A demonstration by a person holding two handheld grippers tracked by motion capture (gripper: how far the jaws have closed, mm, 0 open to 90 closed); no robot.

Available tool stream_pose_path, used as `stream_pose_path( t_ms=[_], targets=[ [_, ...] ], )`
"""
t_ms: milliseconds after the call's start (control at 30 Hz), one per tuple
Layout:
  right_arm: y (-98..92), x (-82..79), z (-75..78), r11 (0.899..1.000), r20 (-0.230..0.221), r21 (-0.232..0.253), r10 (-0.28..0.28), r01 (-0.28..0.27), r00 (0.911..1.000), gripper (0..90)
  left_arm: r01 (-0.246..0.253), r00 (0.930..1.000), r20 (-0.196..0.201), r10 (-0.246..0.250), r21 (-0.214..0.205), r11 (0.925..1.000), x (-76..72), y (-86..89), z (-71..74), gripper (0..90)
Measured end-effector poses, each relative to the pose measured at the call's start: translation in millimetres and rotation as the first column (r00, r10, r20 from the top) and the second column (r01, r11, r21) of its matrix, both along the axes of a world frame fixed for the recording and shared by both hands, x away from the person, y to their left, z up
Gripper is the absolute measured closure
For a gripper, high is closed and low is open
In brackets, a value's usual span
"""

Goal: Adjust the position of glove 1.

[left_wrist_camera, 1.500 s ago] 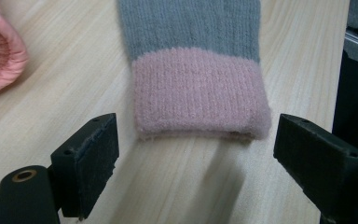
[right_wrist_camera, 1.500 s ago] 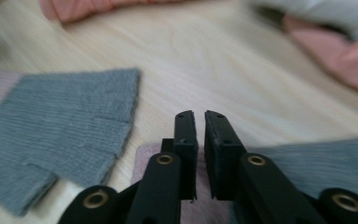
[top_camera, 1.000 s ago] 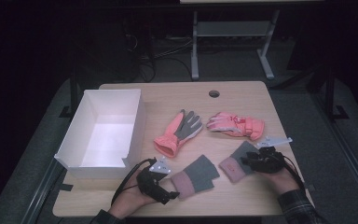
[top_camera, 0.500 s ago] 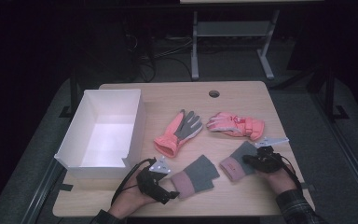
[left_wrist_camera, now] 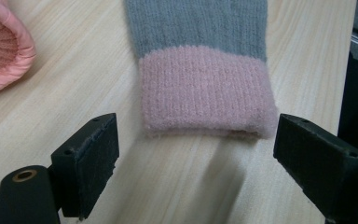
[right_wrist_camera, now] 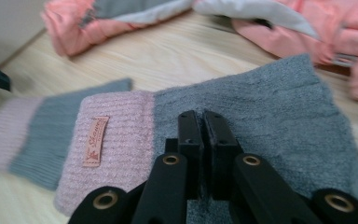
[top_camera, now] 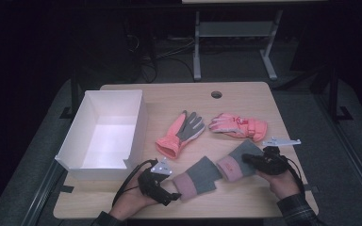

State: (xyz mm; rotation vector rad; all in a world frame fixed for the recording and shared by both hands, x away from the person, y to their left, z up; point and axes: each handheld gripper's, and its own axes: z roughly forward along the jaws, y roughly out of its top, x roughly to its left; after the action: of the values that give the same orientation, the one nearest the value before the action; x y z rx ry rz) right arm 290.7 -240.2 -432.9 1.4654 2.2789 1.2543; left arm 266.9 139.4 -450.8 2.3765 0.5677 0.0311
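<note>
The right tool (top_camera: pixel 249 159) has just been closing, and now its two black jaws are pressed tight together. In the right gripper view they sit on the grey part of the right mitten (right_wrist_camera: pixel 256 121), and they seem to pinch a bit of its knit. I cannot tell for sure how much cloth is caught. The right hand (top_camera: pixel 279 181) comes in from the bottom right, low over the tabletop (top_camera: pixel 179 96), and points the tool to the left.

The left tool (top_camera: pixel 169 197) is wide open. In the left gripper view its jaws stand one on each side of the pink cuff of the left mitten (left_wrist_camera: pixel 205 88). The pads do not touch the cuff. It lies flat on the wood between them. The left hand (top_camera: pixel 132 202) lies near the front edge, and its tool points to the right at the cuff.

The two mittens lie side by side near the front of the tabletop, between the two hands. Each one is grey with a pink cuff. The right mitten has a small tag (right_wrist_camera: pixel 95 141) on its cuff.

Behind them lie two pink gloves. One glove (top_camera: pixel 181 133) has a grey palm. The other glove (top_camera: pixel 238 126) lies just right of it. A white box (top_camera: pixel 68 153) stands open at the left.
</note>
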Motion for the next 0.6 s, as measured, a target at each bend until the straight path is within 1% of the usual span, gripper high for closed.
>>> stream_pose_path(
  t_ms=[33, 67, 100, 133, 200, 400, 433, 600],
  targets=[
    [4.9, -1.6, 2.0, 1.000, 0.004, 0.003, -0.001, 0.001, 1.0000, 86.8, 0.000, 1.0000, -0.001, 0.000, 0.000, 1.0000, -0.1, 0.1, 0.1, 13.7],
    [14.6, -4.3, 5.1, 1.000, 0.020, 0.004, 0.001, -0.001, 0.9998, 86.8, -0.001, 1.0000, 0.000, 0.001, -0.003, 1.0000, 0.0, 0.2, 0.0, 13.7],
    [14.6, -4.3, 5.1, 1.000, 0.020, 0.004, 0.001, -0.001, 0.9998, 86.8, -0.001, 1.0000, 0.000, 0.001, -0.003, 1.0000, 0.0, 0.2, 0.0, 13.7],
    [24.8, -6.7, 7.1, 1.000, 0.027, 0.011, -0.004, 0.004, 0.9996, 86.8, -0.005, 1.0000, -0.003, 0.005, -0.008, 1.0000, -0.1, -0.1, 0.1, 13.7],
    [32.5, -8.0, 7.4, 1.000, 0.027, 0.020, -0.004, 0.004, 0.9996, 86.8, 0.000, 1.0000, -0.001, 0.000, -0.003, 1.0000, 0.3, -0.2, 0.2, 13.7],
    [57.0, -12.3, 6.6, 0.999, 0.017, 0.030, 0.020, -0.021, 0.9997, 86.7, 0.002, 1.0000, 0.000, -0.002, 0.000, 1.0000, 0.2, -0.3, 0.2, 13.6],
    [60.9, -13.1, 6.3, 0.999, 0.015, 0.032, 0.023, -0.023, 0.9996, 86.8, 0.007, 1.0000, 0.000, -0.007, 0.007, 0.9999, 0.2, 0.2, 0.3, 13.6],
    [79.5, -16.6, 4.6, 0.998, 0.014, 0.040, 0.050, -0.051, 0.9986, 86.7, 0.010, 0.9999, 0.000, -0.010, 0.011, 0.9999, 0.4, 0.2, 0.3, 13.7]
  ],
)
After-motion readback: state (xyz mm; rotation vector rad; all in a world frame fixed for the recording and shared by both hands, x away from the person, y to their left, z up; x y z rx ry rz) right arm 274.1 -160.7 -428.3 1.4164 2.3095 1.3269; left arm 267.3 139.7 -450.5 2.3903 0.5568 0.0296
